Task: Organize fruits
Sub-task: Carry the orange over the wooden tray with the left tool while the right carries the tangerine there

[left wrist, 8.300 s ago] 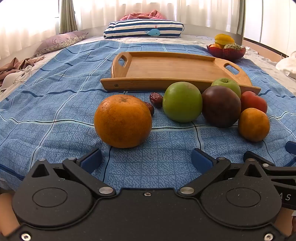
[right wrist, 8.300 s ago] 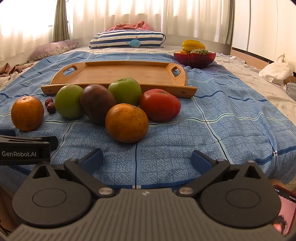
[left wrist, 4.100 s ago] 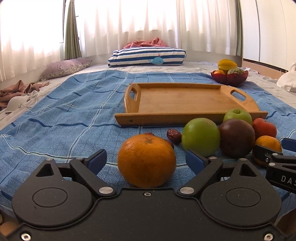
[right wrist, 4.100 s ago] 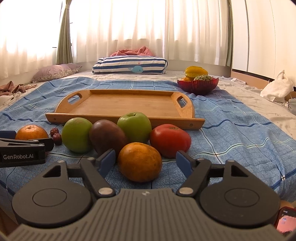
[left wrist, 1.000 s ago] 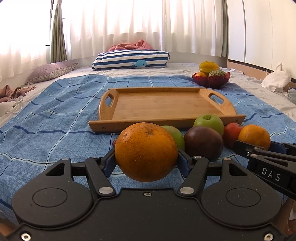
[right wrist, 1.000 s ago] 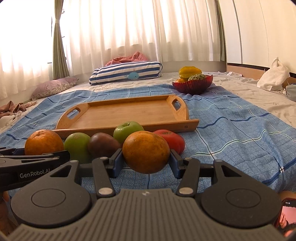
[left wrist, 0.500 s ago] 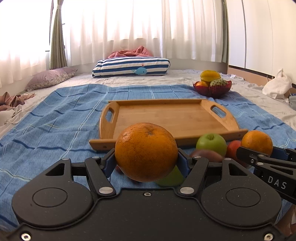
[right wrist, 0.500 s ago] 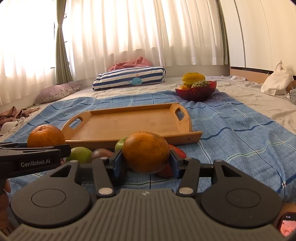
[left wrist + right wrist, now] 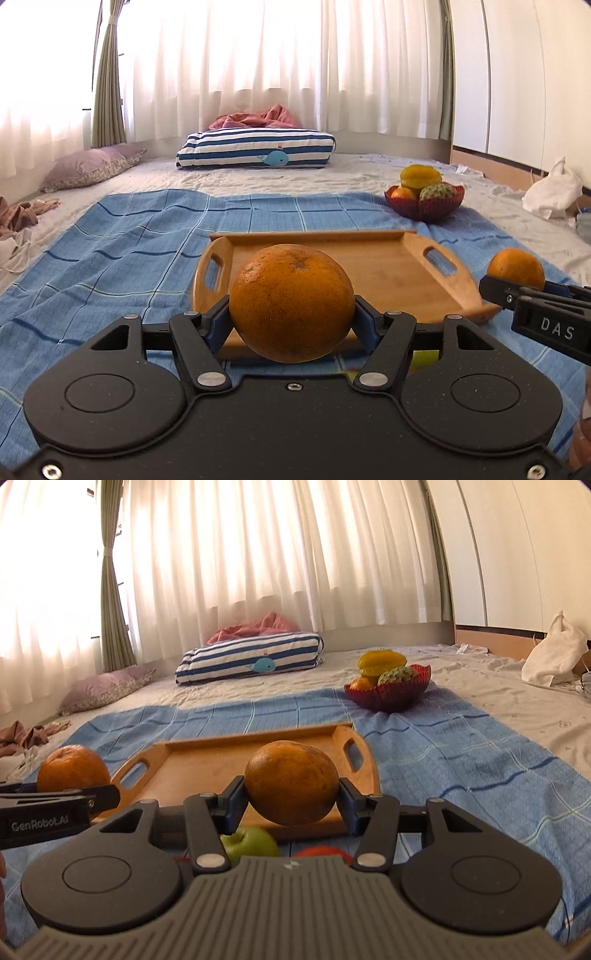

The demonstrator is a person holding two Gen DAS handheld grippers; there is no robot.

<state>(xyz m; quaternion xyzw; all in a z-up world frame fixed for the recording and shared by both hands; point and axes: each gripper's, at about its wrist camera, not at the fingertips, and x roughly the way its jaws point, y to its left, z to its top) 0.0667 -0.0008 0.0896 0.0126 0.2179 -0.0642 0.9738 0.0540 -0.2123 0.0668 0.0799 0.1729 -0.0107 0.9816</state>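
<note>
The left gripper (image 9: 291, 325) clamps a large orange (image 9: 291, 302) between its blue pads (image 9: 218, 325), held in front of the wooden tray (image 9: 391, 277) lying on the blue checked blanket (image 9: 129, 251). At the right edge the right gripper (image 9: 517, 291) holds a smaller orange (image 9: 515, 266). Beyond the tray stands a red bowl of fruit (image 9: 424, 208), and farther back a striped pillow (image 9: 255, 149)

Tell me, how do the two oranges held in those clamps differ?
The left gripper's orange is brighter, rounder and shows its stem dimple on top; the right gripper's orange is duller, brownish and more oval. Both are clamped between blue pads, lifted in front of the wooden tray.
</note>
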